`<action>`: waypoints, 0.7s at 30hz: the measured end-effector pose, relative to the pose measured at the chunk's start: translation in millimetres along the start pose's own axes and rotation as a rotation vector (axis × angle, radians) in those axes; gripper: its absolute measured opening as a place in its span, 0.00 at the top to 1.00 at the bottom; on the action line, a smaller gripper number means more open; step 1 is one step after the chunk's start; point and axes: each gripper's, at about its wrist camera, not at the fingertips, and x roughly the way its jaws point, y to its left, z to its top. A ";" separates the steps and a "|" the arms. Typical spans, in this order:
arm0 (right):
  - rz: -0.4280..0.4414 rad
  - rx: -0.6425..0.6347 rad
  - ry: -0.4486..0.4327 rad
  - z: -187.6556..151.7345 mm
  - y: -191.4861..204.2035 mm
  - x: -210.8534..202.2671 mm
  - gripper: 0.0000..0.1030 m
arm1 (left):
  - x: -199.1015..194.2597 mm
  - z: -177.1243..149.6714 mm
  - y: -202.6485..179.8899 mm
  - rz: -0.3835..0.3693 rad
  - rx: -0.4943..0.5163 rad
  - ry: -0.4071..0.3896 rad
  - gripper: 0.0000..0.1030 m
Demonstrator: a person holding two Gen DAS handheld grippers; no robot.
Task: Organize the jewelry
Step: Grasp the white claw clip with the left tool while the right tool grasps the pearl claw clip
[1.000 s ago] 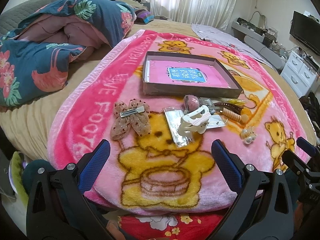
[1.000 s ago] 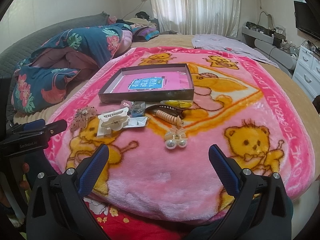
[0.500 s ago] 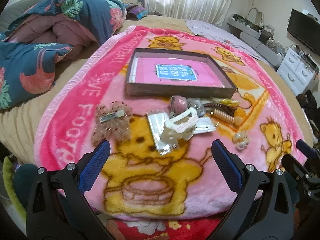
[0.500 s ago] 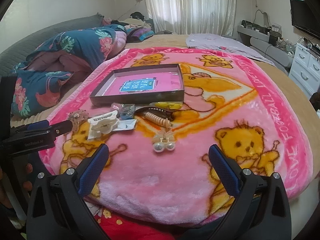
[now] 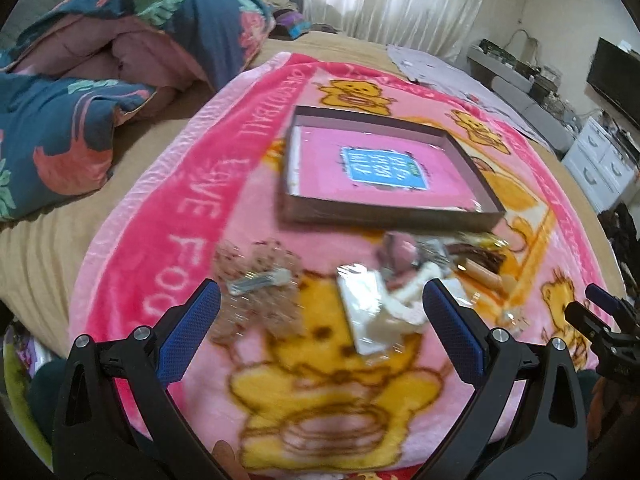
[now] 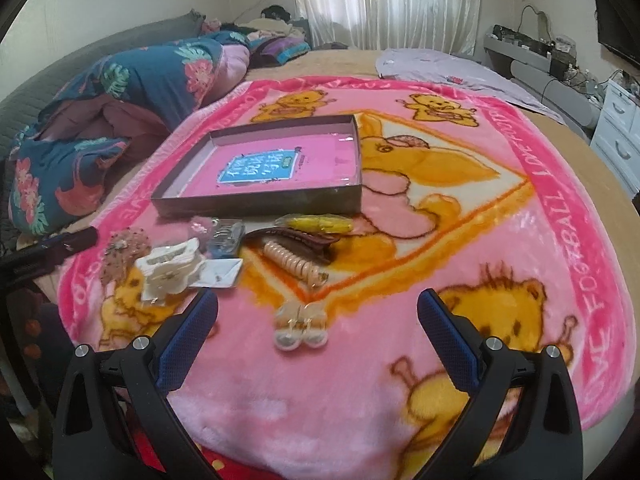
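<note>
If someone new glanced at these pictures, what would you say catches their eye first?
Probably the bright pink bear blanket covering the bed, with a shallow open box lying on it. Just in front of the box sits a cluster of hair accessories, notably a white claw clip and a pearl clip nearest the open right gripper.

A shallow brown tray with a pink bottom is set flat on the pink bear blanket. Just before it are scattered a white claw clip, a beaded bow clip, a dark brown barrette, a coiled peach hair tie, a yellow clip and a pearl clip, all lying loose.
</note>
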 end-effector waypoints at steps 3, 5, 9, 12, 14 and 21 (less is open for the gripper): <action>0.010 -0.006 0.009 3.6 -0.9 10.0 0.04 | 5.2 5.6 10.3 -0.018 0.002 0.008 0.08; 0.014 -0.011 0.020 4.5 -0.2 19.1 0.04 | 9.3 8.5 11.5 -0.040 0.019 0.018 0.08; 0.032 -0.016 0.045 -1.5 1.0 33.0 0.04 | 16.9 7.6 -3.7 -0.093 0.086 0.043 0.08; 0.042 -0.026 0.074 -10.3 2.0 42.7 0.04 | 27.2 4.4 -24.8 -0.124 0.174 0.077 0.08; 0.046 -0.023 0.083 -15.7 1.6 46.6 0.04 | 33.9 1.2 -40.8 -0.142 0.234 0.096 0.08; 0.067 -0.037 0.106 -25.6 3.0 58.9 0.04 | 52.0 -13.7 -78.6 -0.154 0.404 0.146 0.08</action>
